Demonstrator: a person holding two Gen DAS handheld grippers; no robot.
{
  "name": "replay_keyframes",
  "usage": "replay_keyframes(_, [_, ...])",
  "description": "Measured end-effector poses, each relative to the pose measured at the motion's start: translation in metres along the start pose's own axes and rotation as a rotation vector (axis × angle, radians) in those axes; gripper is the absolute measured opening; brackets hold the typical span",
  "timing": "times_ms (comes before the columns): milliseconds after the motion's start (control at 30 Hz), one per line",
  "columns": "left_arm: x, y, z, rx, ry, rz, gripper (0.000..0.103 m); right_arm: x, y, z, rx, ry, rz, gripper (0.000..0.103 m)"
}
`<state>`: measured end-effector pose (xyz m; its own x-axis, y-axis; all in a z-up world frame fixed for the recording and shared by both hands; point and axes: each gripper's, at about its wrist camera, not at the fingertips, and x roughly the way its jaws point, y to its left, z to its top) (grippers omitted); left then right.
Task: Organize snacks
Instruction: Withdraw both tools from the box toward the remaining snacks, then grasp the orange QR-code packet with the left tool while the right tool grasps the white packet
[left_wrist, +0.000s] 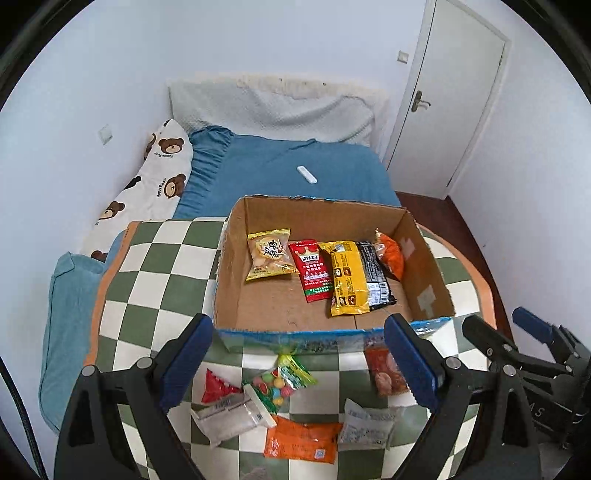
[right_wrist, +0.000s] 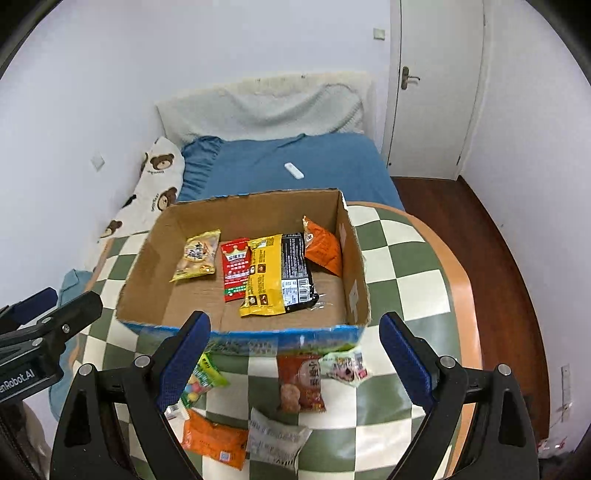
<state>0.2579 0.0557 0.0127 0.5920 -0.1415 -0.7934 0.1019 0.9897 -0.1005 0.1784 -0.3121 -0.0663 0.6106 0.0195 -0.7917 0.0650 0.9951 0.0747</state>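
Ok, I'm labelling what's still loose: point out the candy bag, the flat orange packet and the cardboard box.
candy bag (left_wrist: 281, 382), left wrist view, on its clear middle showing the sweets.
flat orange packet (left_wrist: 301, 439), left wrist view, middle of its face.
cardboard box (right_wrist: 236, 210), right wrist view, inner far wall.

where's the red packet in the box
In both views the red packet lies flat on the box floor, between the pale yellow snack bag on its left and the yellow-black packet on its right.

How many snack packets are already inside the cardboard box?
4: a pale yellow packet far left, a red packet beside it, a yellow-and-black packet, and an orange packet against the right wall. Others might lie underneath.
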Motion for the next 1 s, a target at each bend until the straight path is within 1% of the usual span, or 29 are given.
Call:
replay_keyframes(67, [-0.006,0.002,-0.007,-0.007,0.001,0.001,0.095,-0.008,0.000,-0.008,0.012,0.002,0.018,0.095])
replay_keyframes(133, [-0.005,0.007,-0.015,-0.023,0.024,0.006,0.095,-0.011,-0.001,-0.016,0.023,0.016,0.029,0.095])
replay_keyframes(200, [0.007,0.014,-0.031,-0.058,0.084,0.007,0.095,-0.006,-0.006,-0.029,0.047,0.050,0.045,0.095])
replay_keyframes(267, [0.027,0.022,-0.055,-0.101,0.168,-0.008,0.095,0.007,-0.013,-0.043,0.071,0.101,0.055,0.095])
replay_keyframes(333, [0.048,0.023,-0.078,-0.086,0.236,-0.011,0.095,0.018,-0.019,-0.056,0.084,0.149,0.076,0.095])
replay_keyframes(367, [0.065,0.018,-0.093,-0.033,0.281,0.001,0.095,0.027,-0.023,-0.066,0.088,0.188,0.093,0.095])
replay_keyframes(400, [0.077,0.013,-0.106,0.028,0.311,0.009,0.095,0.031,-0.025,-0.072,0.089,0.206,0.099,0.093])
replay_keyframes(433, [0.092,0.004,-0.120,0.122,0.348,0.023,0.095,0.036,-0.028,-0.079,0.089,0.223,0.106,0.091])
replay_keyframes(467, [0.104,-0.005,-0.133,0.216,0.376,0.044,0.095,0.041,-0.031,-0.089,0.084,0.244,0.103,0.086])
replay_keyframes(500, [0.114,-0.013,-0.145,0.300,0.396,0.054,0.095,0.044,-0.032,-0.096,0.078,0.259,0.096,0.084])
replay_keyframes(533, [0.123,-0.019,-0.155,0.466,0.400,0.130,0.095,0.049,-0.035,-0.105,0.071,0.278,0.089,0.084])
replay_keyframes(567, [0.135,-0.027,-0.172,0.584,0.435,0.146,0.095,0.052,-0.037,-0.113,0.067,0.294,0.086,0.084])
replay_keyframes(633, [0.146,-0.036,-0.191,0.733,0.455,0.153,0.095,0.059,-0.039,-0.126,0.061,0.325,0.081,0.084])
replay_keyframes(667, [0.152,-0.043,-0.203,0.835,0.470,0.163,0.095,0.063,-0.042,-0.136,0.061,0.347,0.082,0.084])
replay_keyframes(767, [0.163,-0.059,-0.225,1.039,0.481,0.164,0.095,0.071,-0.047,-0.152,0.060,0.386,0.072,0.084])
replay_keyframes(867, [0.180,-0.068,-0.244,1.193,0.527,0.160,0.095,0.075,-0.053,-0.161,0.060,0.404,0.057,0.084])
replay_keyframes(933, [0.190,-0.069,-0.254,1.254,0.546,0.165,0.094,0.076,-0.055,-0.163,0.056,0.407,0.048,0.084])
replay_keyframes(967, [0.194,-0.069,-0.260,1.285,0.541,0.166,0.089,0.076,-0.056,-0.163,0.051,0.406,0.046,0.084])
replay_keyframes(1000, [0.195,-0.068,-0.262,1.285,0.540,0.163,0.086,0.075,-0.056,-0.162,0.046,0.404,0.043,0.084])
